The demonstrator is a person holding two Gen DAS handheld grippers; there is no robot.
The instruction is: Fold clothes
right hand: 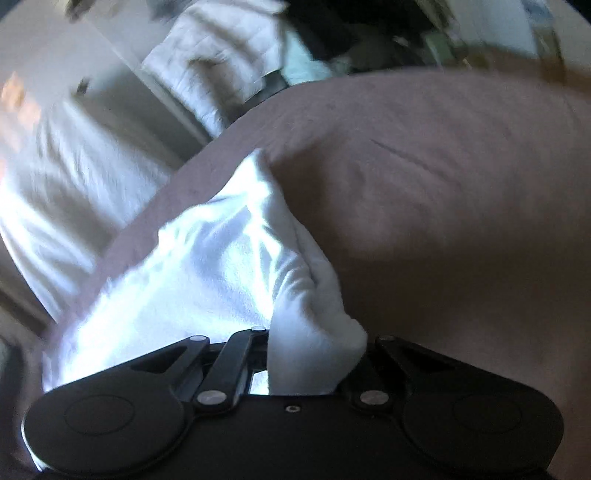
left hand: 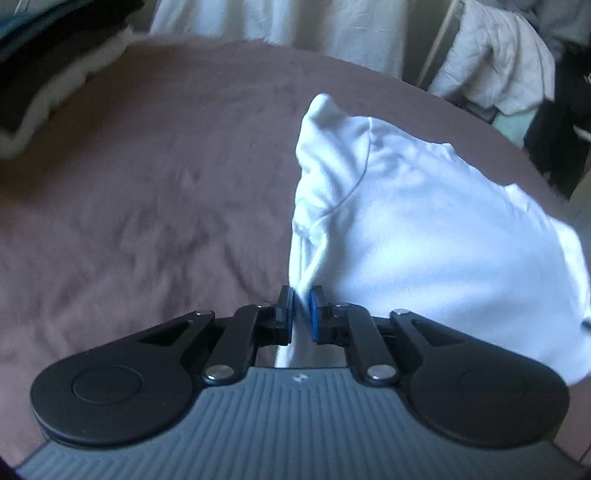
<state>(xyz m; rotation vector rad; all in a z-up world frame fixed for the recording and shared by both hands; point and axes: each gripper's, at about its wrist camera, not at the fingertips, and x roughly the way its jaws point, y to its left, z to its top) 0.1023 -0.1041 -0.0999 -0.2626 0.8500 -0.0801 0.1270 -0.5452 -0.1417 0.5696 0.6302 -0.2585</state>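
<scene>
A white garment point(left hand: 424, 206) hangs stretched above a brown bed cover point(left hand: 147, 206), with a curved seam showing on it. My left gripper point(left hand: 302, 314) is shut on a bunched edge of the garment, pinched between its blue pads. In the right wrist view the same white garment point(right hand: 207, 266) runs up and to the left from my right gripper point(right hand: 314, 354). That gripper is shut on a thick wad of the cloth, which hides its fingertips.
The brown bed cover point(right hand: 443, 192) fills most of both views. A white curtain point(left hand: 280, 22) hangs behind the bed. A pale quilted jacket point(left hand: 495, 62) lies beyond the bed's far edge. Dark bedding with white trim point(left hand: 40, 85) sits at the left.
</scene>
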